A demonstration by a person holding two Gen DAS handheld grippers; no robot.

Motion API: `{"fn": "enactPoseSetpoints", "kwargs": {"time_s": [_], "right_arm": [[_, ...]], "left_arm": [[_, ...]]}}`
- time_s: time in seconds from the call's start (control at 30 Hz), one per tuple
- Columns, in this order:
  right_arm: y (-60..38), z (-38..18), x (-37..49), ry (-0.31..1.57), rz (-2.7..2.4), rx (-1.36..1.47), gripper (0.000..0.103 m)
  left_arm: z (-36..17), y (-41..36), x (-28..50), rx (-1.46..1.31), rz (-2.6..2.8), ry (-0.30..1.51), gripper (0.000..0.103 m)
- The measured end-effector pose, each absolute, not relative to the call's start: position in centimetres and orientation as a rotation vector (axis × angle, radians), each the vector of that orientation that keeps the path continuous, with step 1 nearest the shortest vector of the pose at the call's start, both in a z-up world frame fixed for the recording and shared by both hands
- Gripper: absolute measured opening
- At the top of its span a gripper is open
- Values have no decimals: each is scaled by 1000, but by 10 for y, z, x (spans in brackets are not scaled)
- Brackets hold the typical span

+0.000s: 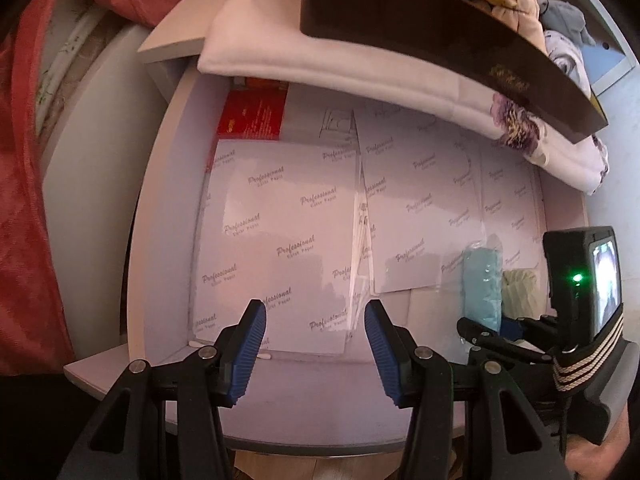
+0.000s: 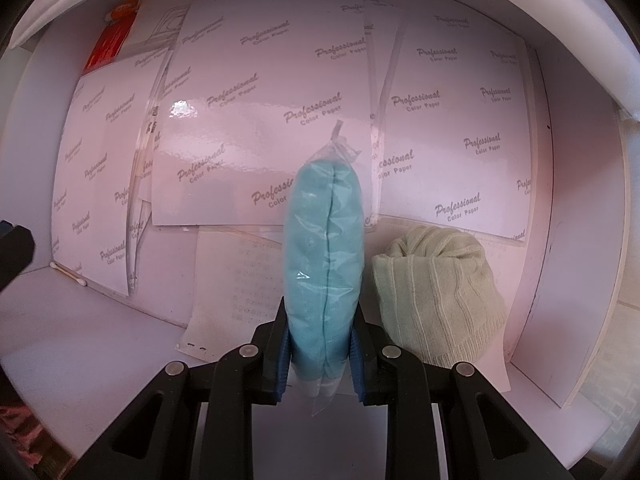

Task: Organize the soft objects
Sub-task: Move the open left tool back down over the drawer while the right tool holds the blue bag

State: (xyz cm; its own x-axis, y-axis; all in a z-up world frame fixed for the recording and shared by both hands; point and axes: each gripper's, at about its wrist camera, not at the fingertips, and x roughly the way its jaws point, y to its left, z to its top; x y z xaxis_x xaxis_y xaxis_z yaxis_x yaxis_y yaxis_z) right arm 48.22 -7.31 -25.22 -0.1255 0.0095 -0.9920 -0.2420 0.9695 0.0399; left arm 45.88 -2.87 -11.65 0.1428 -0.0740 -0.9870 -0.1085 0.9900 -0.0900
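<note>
Two tools over an open drawer (image 1: 168,184). Right tool (image 2: 320,354): clamped on bagged teal cloth (image 2: 326,248), held on edge, likely for slotting upright just beside rolled pale-green knit (image 2: 436,292) at the drawer's right wall. Left tool (image 1: 314,340): half-spread, empty, above printed paper sheets (image 1: 280,240) lining the base. Farther: folded white floral fabric (image 1: 360,64) draped over the rear edge, under a dark box (image 1: 440,40).

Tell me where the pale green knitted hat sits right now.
In the right wrist view the pale green knitted hat lies in the drawer's right near corner, just right of the bagged blue cloth clamped in the right gripper.
</note>
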Motion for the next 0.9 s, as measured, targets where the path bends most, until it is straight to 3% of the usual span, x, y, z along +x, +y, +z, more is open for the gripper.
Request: {"fn": "enactPoseSetpoints", "kwargs": {"time_s": [0.9], "right_arm": [[-89, -222, 494, 1633, 174, -106, 32]], "left_arm": [[-123, -28, 457, -141, 19, 1472, 52]]}}
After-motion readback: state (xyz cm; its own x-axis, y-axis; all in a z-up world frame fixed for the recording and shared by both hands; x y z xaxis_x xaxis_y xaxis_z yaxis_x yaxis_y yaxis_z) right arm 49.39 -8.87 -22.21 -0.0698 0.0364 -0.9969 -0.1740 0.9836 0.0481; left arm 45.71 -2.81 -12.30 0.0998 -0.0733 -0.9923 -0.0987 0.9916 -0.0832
